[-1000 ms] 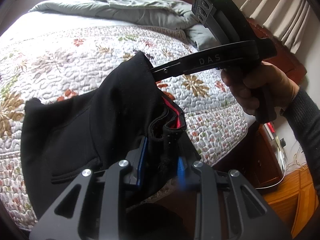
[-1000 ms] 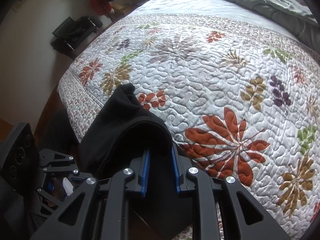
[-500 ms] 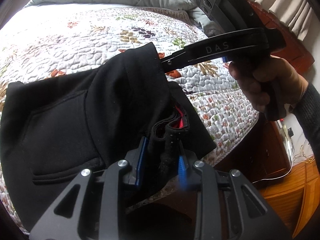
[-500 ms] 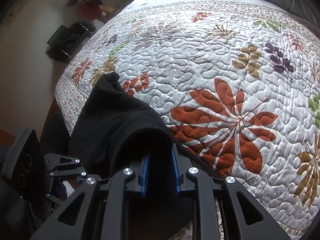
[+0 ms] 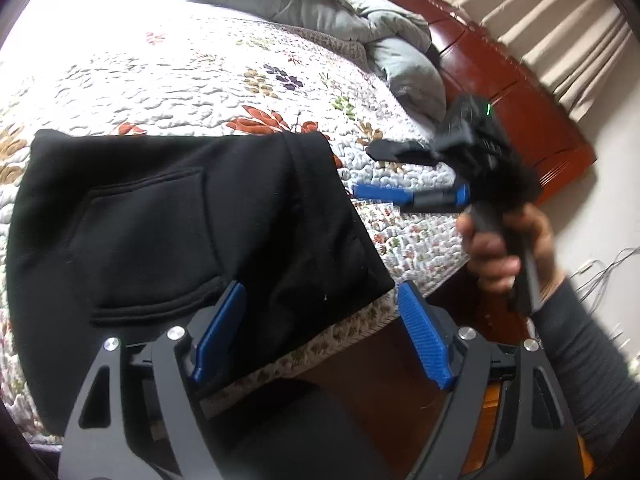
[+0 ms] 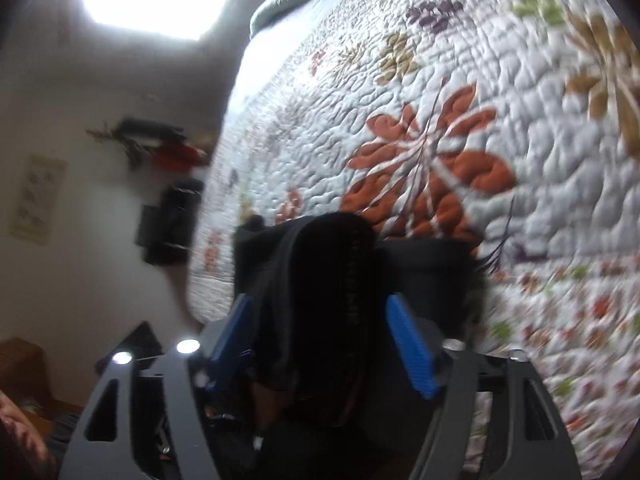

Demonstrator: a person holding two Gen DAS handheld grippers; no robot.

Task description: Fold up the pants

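1. Black pants (image 5: 172,220) lie bunched flat on the quilt (image 5: 160,80) at the near edge of the bed, by its near right corner. A back pocket faces up. A little fabric hangs over the edge.
2. Left gripper (image 5: 320,332): jaws opening. Blue pads stand apart. The pants' near corner lies between them, but neither pad presses on it. Released.
3. Right gripper (image 6: 320,340): jaws opening too. In the right wrist view a dark roll of the pants' hem or waistband sits in the gap, loose, with clear space at the right pad. Released. The left wrist view shows it (image 5: 362,170) past the pants' right side, fingers spread over the quilt, held by the person's hand (image 5: 504,248).
4. Step in hand, as I judge it: letting go after laying the pants down.
5. To do it well: spread both sets of jaws fully before backing away, so no pad drags the cloth. Draw straight back along the fingers, low and slow. Mind the overhanging corner; a snag there would pull the pants off the bed.
6. Next grip likely wants one end of the pants, both corners taken evenly.
7. Count: one pair of pants, two grippers, one quilt, one grey blanket (image 5: 300,4) heaped at the far end, one wooden headboard (image 5: 520,92).
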